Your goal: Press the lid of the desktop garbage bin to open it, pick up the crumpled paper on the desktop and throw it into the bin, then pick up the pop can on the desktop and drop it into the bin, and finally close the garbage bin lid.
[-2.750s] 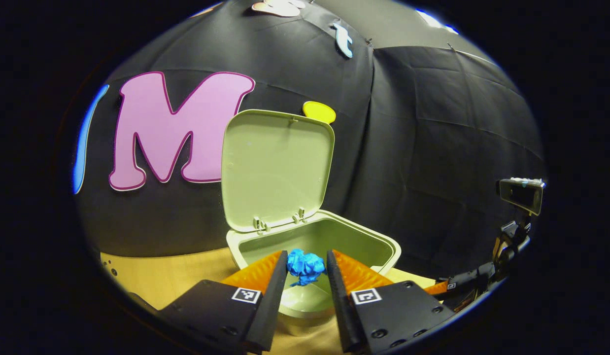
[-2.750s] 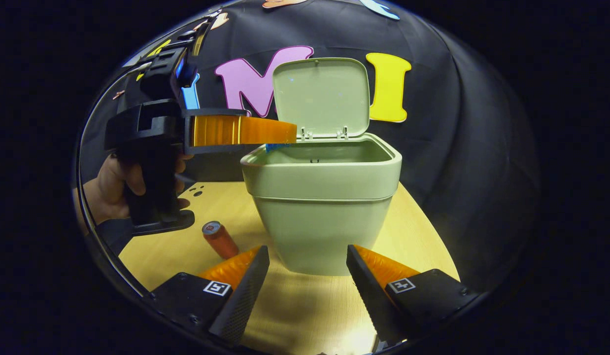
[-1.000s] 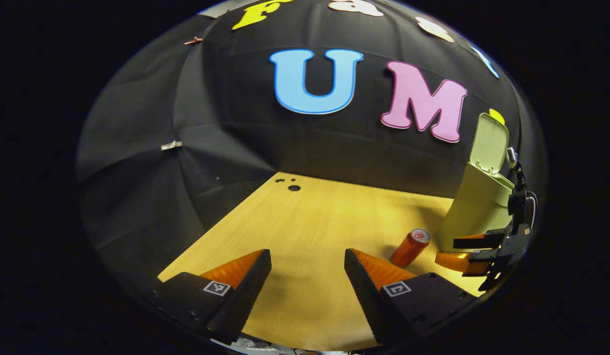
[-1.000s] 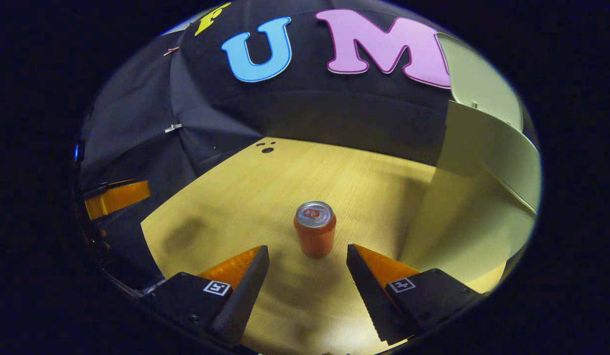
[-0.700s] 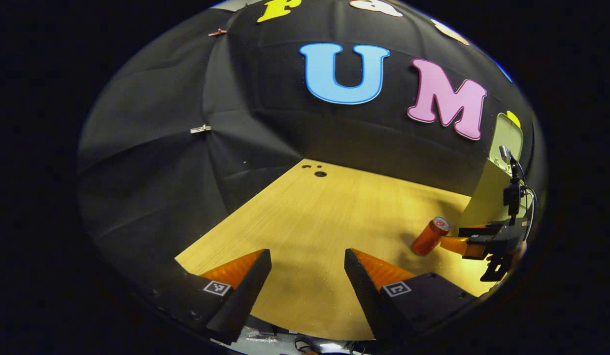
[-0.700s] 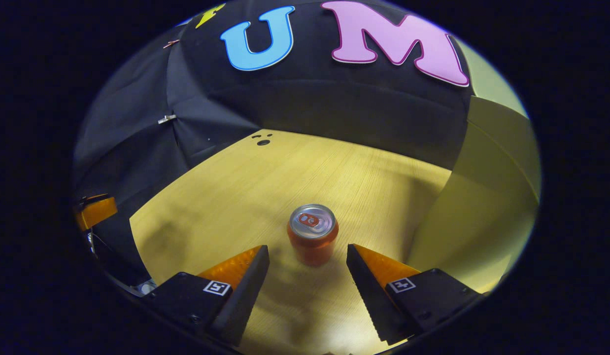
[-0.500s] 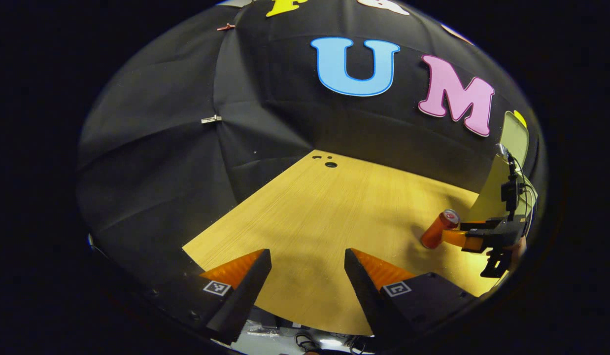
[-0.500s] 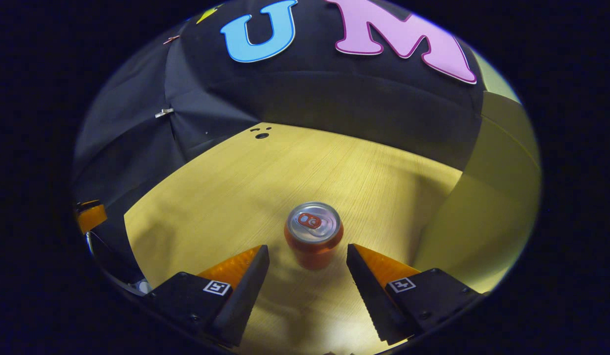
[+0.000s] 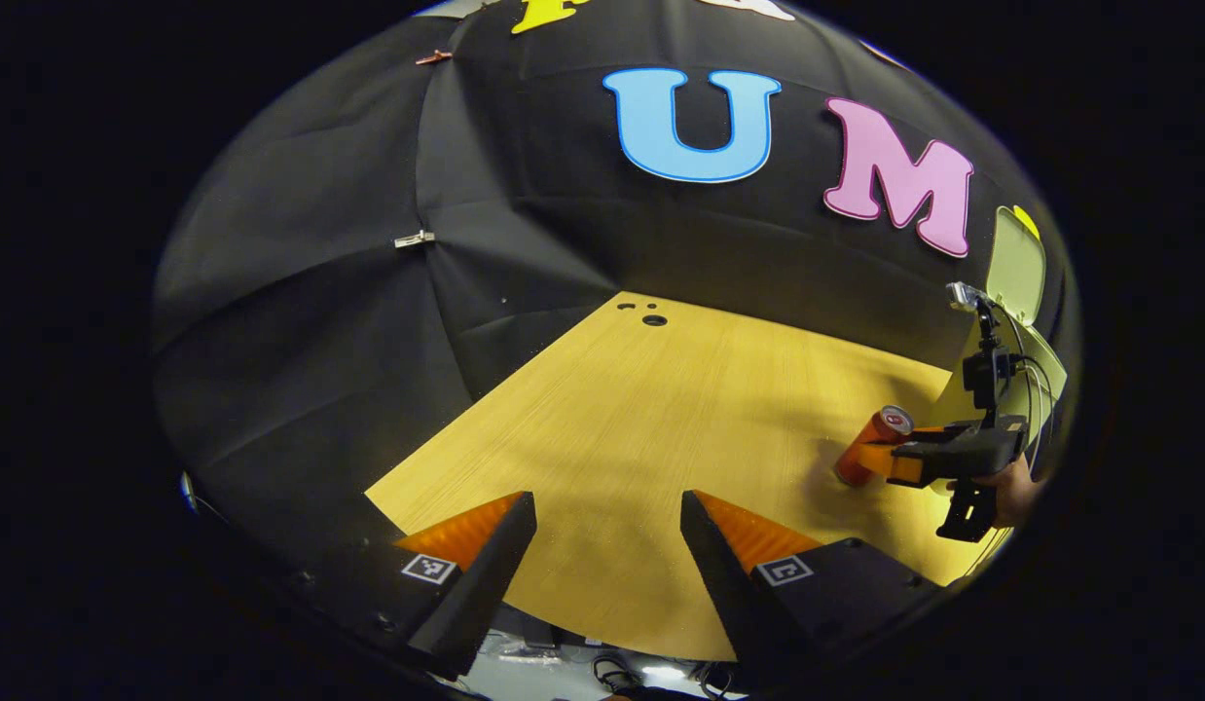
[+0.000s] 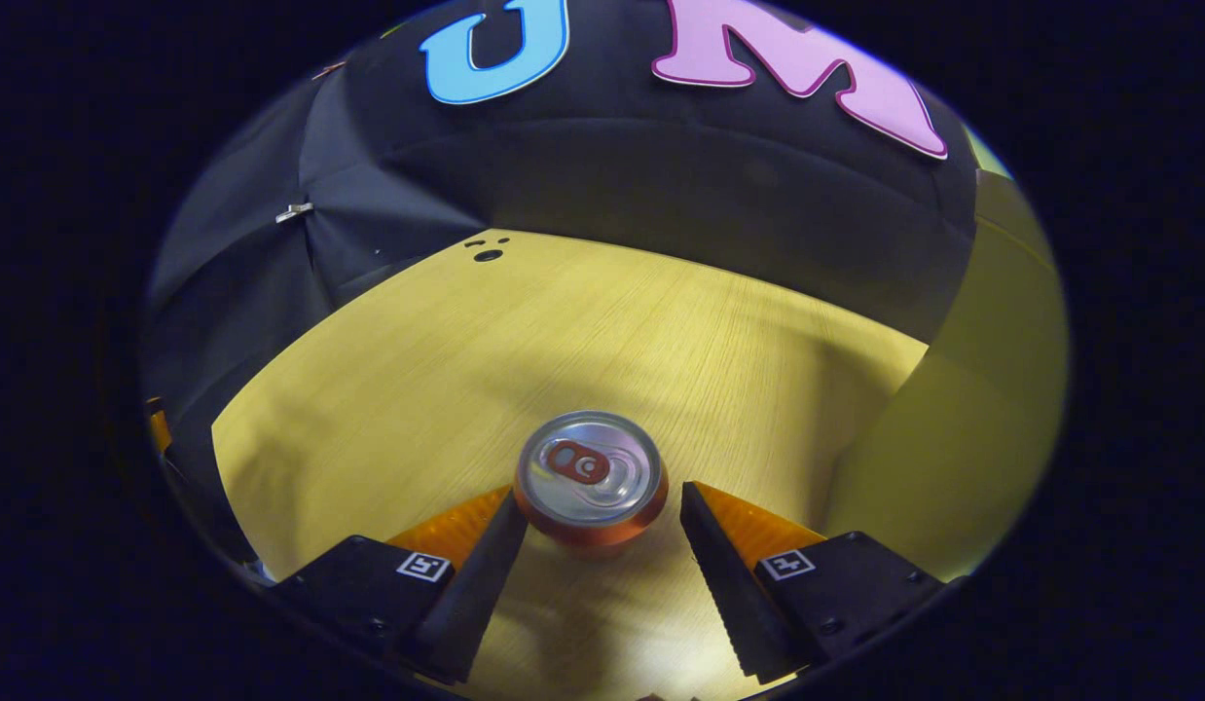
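An orange pop can (image 10: 588, 482) with a silver top stands upright on the wooden desktop (image 10: 583, 321). My right gripper (image 10: 598, 498) is open and straddles the can, one finger on each side, with small gaps. The pale green bin (image 10: 982, 389) rises close on the right of that view. In the left gripper view, the can (image 9: 860, 453) sits at the far right with the right gripper (image 9: 904, 460) around it, held by a hand (image 9: 1013, 487). Behind them the bin (image 9: 1042, 385) stands with its lid (image 9: 1017, 265) raised. My left gripper (image 9: 607, 506) is open and holds nothing, low over the desk's near edge.
The black cloth wall closes off the back and left of the desk. A few small holes (image 9: 653, 319) mark the desk's far corner. Cables (image 9: 612, 674) lie below the desk's front edge. Bare wood stretches between the two grippers.
The right gripper has moved forward and down, so the can now stands between its fingers. The left gripper has barely shifted. Earlier the left gripper held blue paper over the bin.
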`<state>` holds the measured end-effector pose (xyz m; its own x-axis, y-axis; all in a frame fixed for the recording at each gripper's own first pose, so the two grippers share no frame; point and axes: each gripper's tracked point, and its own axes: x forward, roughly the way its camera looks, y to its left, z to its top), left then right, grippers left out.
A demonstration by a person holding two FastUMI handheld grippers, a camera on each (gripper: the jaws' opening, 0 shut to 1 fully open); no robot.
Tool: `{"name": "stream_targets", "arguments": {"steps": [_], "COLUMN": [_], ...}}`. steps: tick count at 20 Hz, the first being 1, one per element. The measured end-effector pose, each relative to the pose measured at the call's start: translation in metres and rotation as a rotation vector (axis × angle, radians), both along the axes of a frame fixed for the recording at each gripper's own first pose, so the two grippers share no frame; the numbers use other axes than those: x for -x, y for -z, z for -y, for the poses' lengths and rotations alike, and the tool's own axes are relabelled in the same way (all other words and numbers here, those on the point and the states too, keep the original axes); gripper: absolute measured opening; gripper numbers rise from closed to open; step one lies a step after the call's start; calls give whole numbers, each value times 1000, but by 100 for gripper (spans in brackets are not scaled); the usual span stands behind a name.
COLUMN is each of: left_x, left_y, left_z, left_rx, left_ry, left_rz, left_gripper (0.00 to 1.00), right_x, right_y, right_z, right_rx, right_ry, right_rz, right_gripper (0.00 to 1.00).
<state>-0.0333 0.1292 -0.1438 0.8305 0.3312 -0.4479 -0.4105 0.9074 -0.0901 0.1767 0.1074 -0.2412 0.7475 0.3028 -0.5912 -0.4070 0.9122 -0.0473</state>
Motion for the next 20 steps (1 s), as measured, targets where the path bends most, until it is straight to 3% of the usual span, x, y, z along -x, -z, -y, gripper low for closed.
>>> {"name": "stream_targets", "arguments": {"steps": [6, 8, 11, 20], "left_x": [-9, -9, -11, -24], "left_y": [-4, -4, -5, 2], "left_z": [10, 14, 18, 34], "left_rx": [-8, -14, -11, -2], "left_ry": [38, 51, 65, 150], "left_rz": [1, 2, 5, 15], "left_gripper": [96, 96, 96, 96], "right_x": [-1, -2, 4, 29], "right_y": [-3, -3, -10, -103], "right_z": [-5, -7, -9, -14], "right_rx": [3, -3, -9, -71], "right_ry": [-30, -31, -50, -125], "right_rz": [14, 13, 20, 177], "right_gripper": [99, 83, 83, 83]}}
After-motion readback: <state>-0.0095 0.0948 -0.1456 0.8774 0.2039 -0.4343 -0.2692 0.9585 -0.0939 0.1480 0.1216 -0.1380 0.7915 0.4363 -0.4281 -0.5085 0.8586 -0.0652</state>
